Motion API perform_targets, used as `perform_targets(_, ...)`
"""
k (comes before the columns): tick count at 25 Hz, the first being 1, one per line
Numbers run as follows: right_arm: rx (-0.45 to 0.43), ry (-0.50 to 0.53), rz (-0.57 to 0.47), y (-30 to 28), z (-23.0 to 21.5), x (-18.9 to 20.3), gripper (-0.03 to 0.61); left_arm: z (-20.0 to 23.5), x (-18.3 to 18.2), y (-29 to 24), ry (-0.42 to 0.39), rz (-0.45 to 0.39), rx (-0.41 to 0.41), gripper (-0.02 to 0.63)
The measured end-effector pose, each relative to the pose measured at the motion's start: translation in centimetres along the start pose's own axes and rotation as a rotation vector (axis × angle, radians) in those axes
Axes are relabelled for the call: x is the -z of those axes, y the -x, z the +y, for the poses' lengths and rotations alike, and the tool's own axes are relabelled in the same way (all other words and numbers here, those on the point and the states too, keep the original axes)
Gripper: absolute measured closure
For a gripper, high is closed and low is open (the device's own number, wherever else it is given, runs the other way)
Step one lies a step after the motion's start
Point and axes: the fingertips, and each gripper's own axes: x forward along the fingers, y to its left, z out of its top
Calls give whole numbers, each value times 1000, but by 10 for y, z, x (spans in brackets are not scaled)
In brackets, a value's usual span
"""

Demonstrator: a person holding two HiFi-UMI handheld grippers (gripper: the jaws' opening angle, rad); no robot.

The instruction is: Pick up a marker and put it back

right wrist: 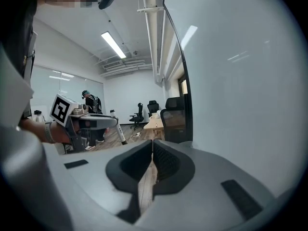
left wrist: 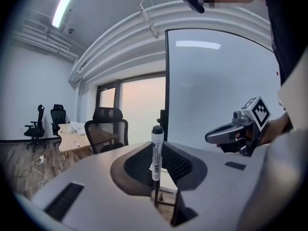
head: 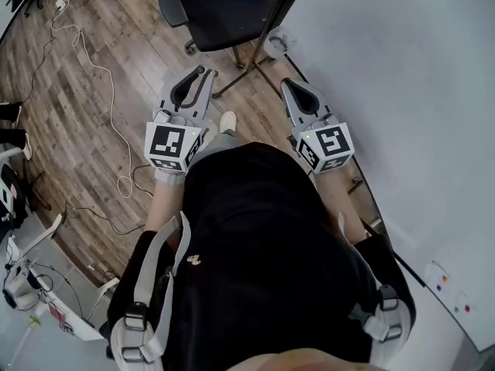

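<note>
Left claw [left wrist: 156, 154] grips an upright marker [left wrist: 157, 137]; right claw [right wrist: 152, 150] sits pressed together, empty.

Floor [head: 77, 91] at 10 o'clock: wood planks, matt grain. Whiteboard [head: 402, 68] at 2 o'clock: smooth, glossy. Left gripper [left wrist: 157, 145]: matt grey plastic; ribbed black pads [left wrist: 137, 162], probably rubber. Marker [left wrist: 157, 154]: smooth white plastic barrel.

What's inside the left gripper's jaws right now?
A marker stands upright in the left gripper, whose jaws are shut on its white barrel, with the black cap poking above them. The jaws cover the marker's lower end, so that end cannot be seen.
</note>
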Motion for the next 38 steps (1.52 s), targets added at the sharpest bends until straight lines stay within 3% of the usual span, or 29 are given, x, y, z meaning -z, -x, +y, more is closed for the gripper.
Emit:
perform_targets(19, -101, 43, 35, -23, 36, 1, 561, 24, 31, 39, 53, 34, -98, 541)
perform_targets(28, -66, 33, 48, -15, 21, 10, 561, 19, 32, 22, 57, 32, -68, 541)
perform_targets(38, 17, 3, 43, 3, -1, 14, 561, 3, 19, -9, 34, 19, 20, 541)
